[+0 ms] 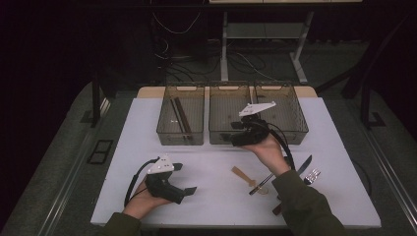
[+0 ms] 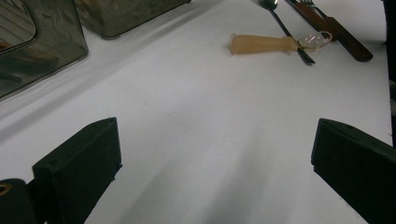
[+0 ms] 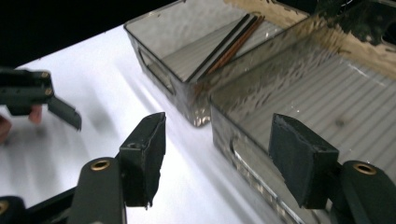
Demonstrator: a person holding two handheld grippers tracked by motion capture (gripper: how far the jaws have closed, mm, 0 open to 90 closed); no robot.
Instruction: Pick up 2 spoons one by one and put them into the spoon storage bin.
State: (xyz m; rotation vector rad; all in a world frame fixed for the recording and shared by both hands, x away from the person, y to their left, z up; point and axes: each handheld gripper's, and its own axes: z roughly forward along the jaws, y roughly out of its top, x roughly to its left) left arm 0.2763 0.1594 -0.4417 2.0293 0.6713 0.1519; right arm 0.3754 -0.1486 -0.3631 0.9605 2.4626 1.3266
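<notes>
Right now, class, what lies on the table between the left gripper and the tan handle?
Nothing: the left gripper view shows bare white table from the left gripper to the tan handle.

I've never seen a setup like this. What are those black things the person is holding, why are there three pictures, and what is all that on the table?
A person sits at a white table and holds a hand tool in each hand: a black two-jaw gripper with a camera on it. The high view looks down from above; there the left gripper hovers near the front edge and the right gripper is at the middle clear bin. The other two pictures come from the cameras on the grippers, looking out between their own black jaws. Both grippers are open and hold nothing.

At the back stand clear plastic bins; the left bin holds dark and brown sticks, probably chopsticks. On the table lie a tan wooden-looking handle, a spoon, a knife with a brown handle and a fork.
</notes>
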